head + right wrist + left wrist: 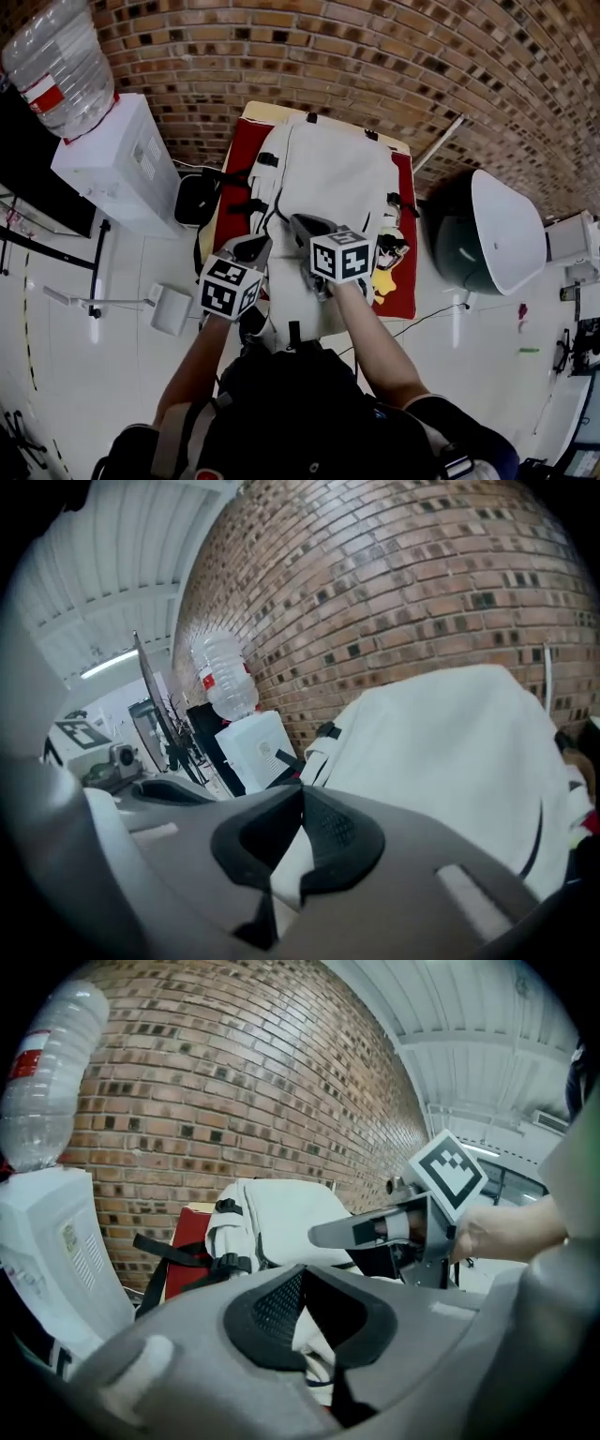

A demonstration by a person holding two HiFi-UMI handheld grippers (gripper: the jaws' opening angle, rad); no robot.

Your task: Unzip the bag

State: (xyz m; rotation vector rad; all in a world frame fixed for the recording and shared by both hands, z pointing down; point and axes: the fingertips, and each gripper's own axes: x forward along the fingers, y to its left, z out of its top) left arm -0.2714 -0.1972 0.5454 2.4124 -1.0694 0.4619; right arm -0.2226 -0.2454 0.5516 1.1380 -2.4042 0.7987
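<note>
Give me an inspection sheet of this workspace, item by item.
Surface: red-covered table, mostly taken up by the bag.
Job's things: white bag lying flat, black straps on its left side; zip state not readable.
Clutter: small colourful item at the bag's right edge; unclear what it is.
Grippers: left tool and right tool are each closed on white bag fabric at the near end.
Cables: thin cable on the floor, right of the table.
Surroundings: brick wall behind; water dispenser at the head view's left; rounded chair at its right.
</note>
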